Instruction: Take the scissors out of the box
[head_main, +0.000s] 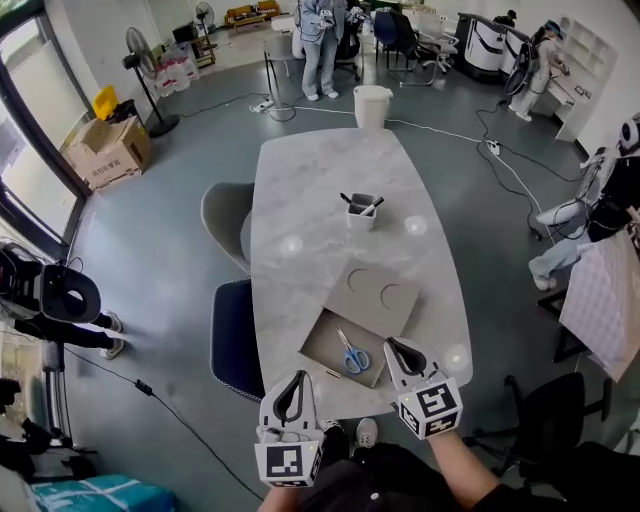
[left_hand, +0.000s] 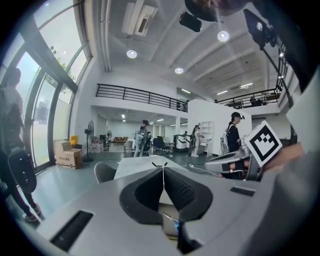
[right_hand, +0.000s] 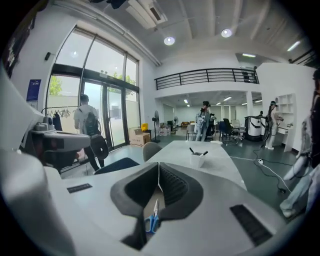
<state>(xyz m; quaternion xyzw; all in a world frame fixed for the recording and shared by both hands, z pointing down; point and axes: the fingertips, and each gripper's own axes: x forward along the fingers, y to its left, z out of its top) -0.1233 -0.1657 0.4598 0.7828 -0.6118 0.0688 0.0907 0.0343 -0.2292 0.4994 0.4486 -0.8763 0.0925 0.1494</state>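
Observation:
A shallow brown box (head_main: 322, 343) lies open near the front edge of the marble table (head_main: 300, 200). Blue-handled scissors (head_main: 350, 356) lie flat inside it, blades pointing away from me. The box's lid (head_main: 372, 295), with two round marks, rests just behind it. My right gripper (head_main: 393, 346) hovers at the box's right edge, jaws shut and empty; the right gripper view shows the scissors (right_hand: 152, 220) below its closed jaws. My left gripper (head_main: 297, 379) hangs at the table's front edge, left of the box, also shut and empty. The scissors (left_hand: 173, 220) show below it too.
A white cup with pens (head_main: 361, 211) stands mid-table beyond the lid. Two chairs (head_main: 228, 215) (head_main: 236, 340) are tucked in along the table's left side. A white bucket (head_main: 371, 105) sits on the floor past the far end. People stand far off.

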